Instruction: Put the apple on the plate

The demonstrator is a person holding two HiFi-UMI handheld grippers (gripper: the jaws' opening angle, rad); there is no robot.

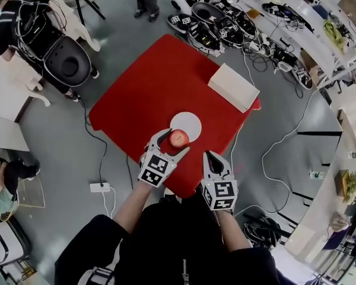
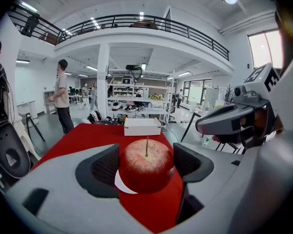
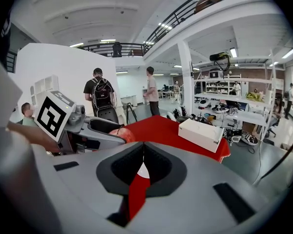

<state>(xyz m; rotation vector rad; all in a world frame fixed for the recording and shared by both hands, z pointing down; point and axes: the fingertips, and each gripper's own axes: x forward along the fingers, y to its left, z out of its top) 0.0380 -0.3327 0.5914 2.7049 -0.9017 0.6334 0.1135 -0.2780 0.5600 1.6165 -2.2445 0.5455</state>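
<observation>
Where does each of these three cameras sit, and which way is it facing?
Head view: on the person's head, facing steeply down at the red table; left gripper and right gripper show.
Left gripper view: on that gripper, facing along its jaws, shut on the apple.
Right gripper view: on that gripper, jaws together, empty.
Both gripper views share the white box.

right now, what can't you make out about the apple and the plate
Whether the apple touches the plate or hangs above it: the head view looks down from above, and in the left gripper view the apple covers all but a white sliver of plate.
Most of the apple in the right gripper view: the left tool blocks it.
Most of the plate in the right gripper view: the shut right tool hides it.
</observation>
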